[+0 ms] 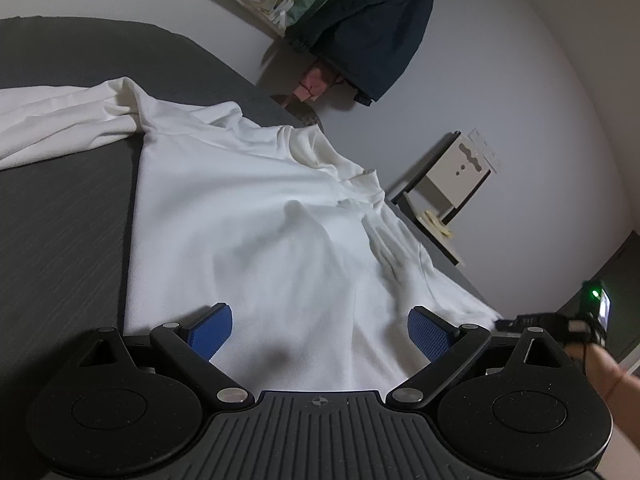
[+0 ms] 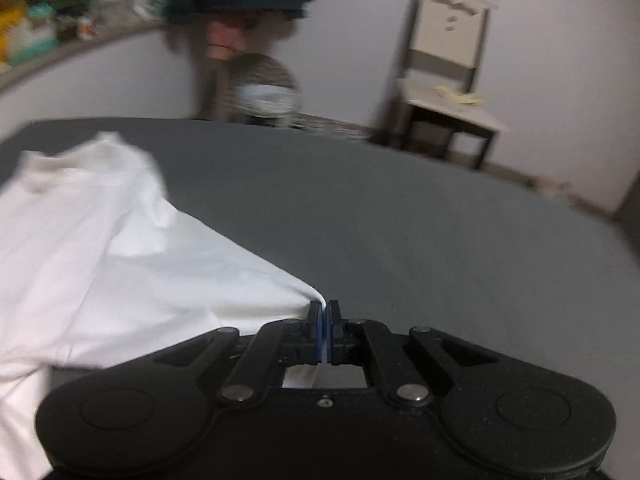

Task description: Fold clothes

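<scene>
A white long-sleeved top (image 1: 256, 216) is spread over a dark grey table surface (image 1: 60, 220), its collar (image 1: 360, 178) lying toward the far edge and one sleeve (image 1: 52, 120) stretched out to the left in the left wrist view. Soft creases are seen across the middle of the garment. The left gripper (image 1: 320, 332) is held low over the near part of the fabric with its jaws wide apart; nothing is held between the blue pads (image 1: 212, 336), which stand on either side of the cloth below them. Whether the pads touch the fabric cannot be told.

In the right wrist view, the right gripper (image 2: 323, 320) is seen with its jaws pressed together on a corner of the white top (image 2: 120, 264), and the cloth is drawn up into a taut peak at the pinch point. The rest of the garment is spread to the left of this gripper, while bare grey surface (image 2: 400, 220) lies ahead and to the right.

Beyond the table, a pale chair (image 2: 448, 80) is set against a light wall (image 2: 560, 80), and a dark jacket (image 1: 380, 28) is hung above. A cluttered shelf (image 2: 36, 40) is seen at the upper left, blurred. A person's forearm (image 1: 612, 376) is visible at the right edge of the left wrist view
</scene>
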Tool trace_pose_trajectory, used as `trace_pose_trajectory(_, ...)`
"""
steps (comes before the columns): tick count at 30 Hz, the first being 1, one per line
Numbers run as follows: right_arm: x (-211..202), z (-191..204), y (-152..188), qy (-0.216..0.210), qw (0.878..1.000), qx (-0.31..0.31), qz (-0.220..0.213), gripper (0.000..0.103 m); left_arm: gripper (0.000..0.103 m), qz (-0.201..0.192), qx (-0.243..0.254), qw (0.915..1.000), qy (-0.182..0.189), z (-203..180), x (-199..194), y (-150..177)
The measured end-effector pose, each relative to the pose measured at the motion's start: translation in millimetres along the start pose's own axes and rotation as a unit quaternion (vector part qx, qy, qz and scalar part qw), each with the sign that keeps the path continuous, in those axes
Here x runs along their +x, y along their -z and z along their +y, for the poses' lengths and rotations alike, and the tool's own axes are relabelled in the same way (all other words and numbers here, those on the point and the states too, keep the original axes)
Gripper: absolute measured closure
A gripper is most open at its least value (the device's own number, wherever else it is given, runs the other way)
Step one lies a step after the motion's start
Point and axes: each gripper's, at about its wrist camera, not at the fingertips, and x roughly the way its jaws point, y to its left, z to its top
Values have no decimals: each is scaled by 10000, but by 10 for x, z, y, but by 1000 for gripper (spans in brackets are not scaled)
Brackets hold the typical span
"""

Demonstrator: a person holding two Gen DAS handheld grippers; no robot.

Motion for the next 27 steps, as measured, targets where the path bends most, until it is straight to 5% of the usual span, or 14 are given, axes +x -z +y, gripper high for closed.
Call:
trace_pose_trajectory(3,258,-238,-199,327,9994,25,62,101,8,-8,129,9999,-5,-16,18,14)
trace_pose_trajectory(7,441,-419,-227,-158,9983,528,177,95,7,-21,264,9996,-6,-22,32,8)
trace_pose_trajectory(10,416,-623,-94,-381,9934,1035,301,69,7,-23,290,9996,-3,-22,35,5)
trace_pose_trajectory(12,314,-800,68,-624,9886,1342,278,68,7,-26,268,9996,-6,-22,27,3)
trace_pose_trajectory(22,-65,-1110,1138,-2284,9289,2793,841,76,7,7,-10,10000,-19,-18,-16,18)
trace_pose_trajectory(25,-56,-1013,1220,-2236,9295,2811,836,100,8,3,31,10000,-40,-28,1,27)
trace_pose_trajectory(27,-111,-1081,1156,-1894,9423,2666,715,101,7,6,85,9999,-61,-39,10,30)
